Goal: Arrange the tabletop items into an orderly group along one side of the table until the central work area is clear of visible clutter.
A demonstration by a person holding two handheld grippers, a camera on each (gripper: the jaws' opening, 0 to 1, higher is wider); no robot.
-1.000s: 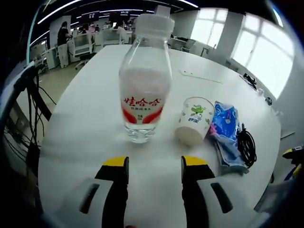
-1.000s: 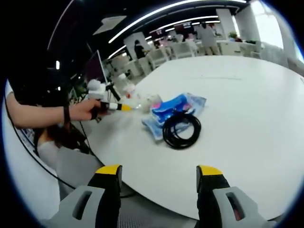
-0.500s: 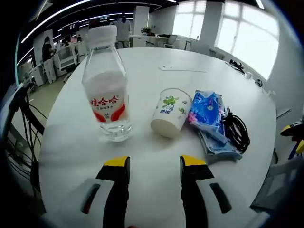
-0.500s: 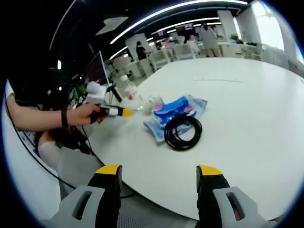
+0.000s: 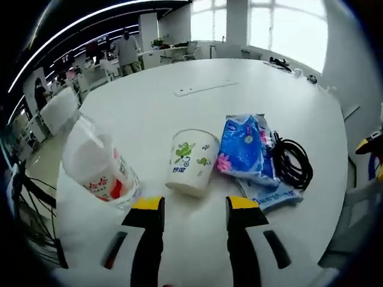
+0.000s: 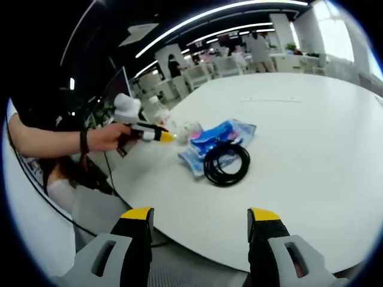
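Clear plastic water bottle with red label [image 5: 99, 169] sits at 9 o'clock in the left gripper view, white printed paper cup [image 5: 192, 161] just beside it. Blue plastic packet [image 5: 247, 149] touches the cup; coiled black cable [image 5: 291, 161] lies at 3 o'clock. White round desk [image 5: 149, 107] carries all. Left gripper [image 5: 194, 209] jaws apart; right gripper [image 6: 200, 220] jaws apart.

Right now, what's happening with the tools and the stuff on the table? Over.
Left tool open, empty, facing white paper cup. Right tool open, empty, off the table edge. Clear plastic bottle, blue packet, black coiled cable grouped beside the cup.
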